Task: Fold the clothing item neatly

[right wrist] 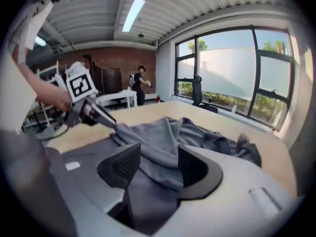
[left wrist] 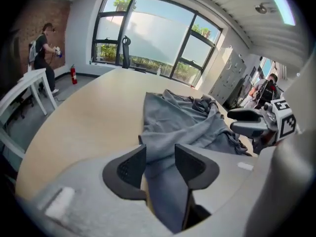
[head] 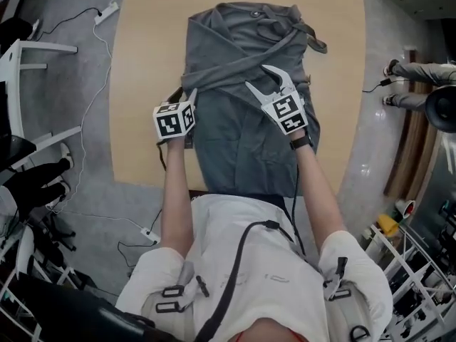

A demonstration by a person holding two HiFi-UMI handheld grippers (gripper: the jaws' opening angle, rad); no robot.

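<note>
A grey garment lies lengthwise on the light wooden table, its upper part gathered in crossed folds and its lower end reaching the near edge. My left gripper hovers at the garment's left edge, its jaws apart, with grey cloth showing in the gap and no pad pressing on it. My right gripper is over the folded middle, jaws spread wide above the cloth. Each gripper shows in the other's view: the right gripper and the left gripper.
On the floor to the left lie a power strip with cables and white desk frames. A person's legs show at the right, a yellow item on a rack below. Another person stands far off by the windows.
</note>
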